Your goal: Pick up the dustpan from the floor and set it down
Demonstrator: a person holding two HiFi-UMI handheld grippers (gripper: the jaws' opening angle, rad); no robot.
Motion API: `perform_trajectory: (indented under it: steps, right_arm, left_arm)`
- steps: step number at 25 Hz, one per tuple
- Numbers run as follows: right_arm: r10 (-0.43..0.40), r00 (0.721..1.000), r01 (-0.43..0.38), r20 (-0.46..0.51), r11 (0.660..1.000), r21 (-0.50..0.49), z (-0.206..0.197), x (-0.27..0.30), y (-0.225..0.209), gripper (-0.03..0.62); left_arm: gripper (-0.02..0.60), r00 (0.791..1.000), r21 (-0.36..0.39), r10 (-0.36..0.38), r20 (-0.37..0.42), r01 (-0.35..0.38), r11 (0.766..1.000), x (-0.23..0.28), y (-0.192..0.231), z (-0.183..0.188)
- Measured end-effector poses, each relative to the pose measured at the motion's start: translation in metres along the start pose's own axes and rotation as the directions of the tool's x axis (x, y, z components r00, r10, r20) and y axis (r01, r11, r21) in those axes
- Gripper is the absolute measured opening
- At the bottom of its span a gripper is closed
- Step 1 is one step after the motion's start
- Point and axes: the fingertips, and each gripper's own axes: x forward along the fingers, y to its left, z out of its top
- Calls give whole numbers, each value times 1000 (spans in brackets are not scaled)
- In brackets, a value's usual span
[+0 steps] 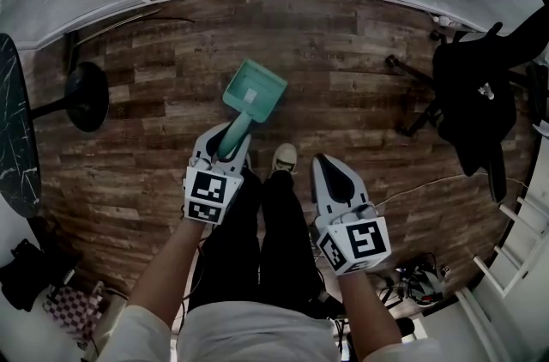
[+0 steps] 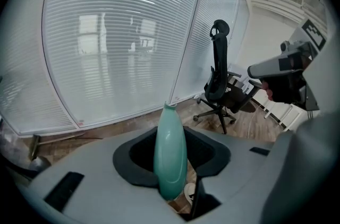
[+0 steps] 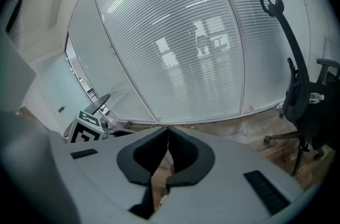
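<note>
Floorboards of brown wood (image 1: pixel 343 43) run under everything, with a black round-based stand (image 1: pixel 86 97) at the far left. Next comes the left gripper (image 1: pixel 230 139), its jaws clamped on the rounded handle of the teal plastic dustpan (image 1: pixel 255 92), whose square scoop reaches forward past the jaw tips over the boards, though whether it touches them cannot be told. A pale shoe (image 1: pixel 285 156) shows between the two grippers, then the right gripper (image 1: pixel 326 165), its jaws closed together on nothing, and at the far right a black office chair (image 1: pixel 472 94).
</note>
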Motion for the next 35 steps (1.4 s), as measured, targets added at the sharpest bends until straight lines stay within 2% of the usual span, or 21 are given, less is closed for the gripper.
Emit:
perform_trajectory:
  steps: [7, 35]
  right_arm:
    - [4, 1000, -4, 2, 1000, 7, 2, 1, -3, 25]
    - [14, 1000, -14, 15, 1000, 5, -8, -8, 15, 25]
  left_arm:
    - [149, 1000, -10, 14, -25, -15, 1000, -1, 2, -3]
    - [150, 989, -34, 77, -126, -82, 996, -32, 10, -71]
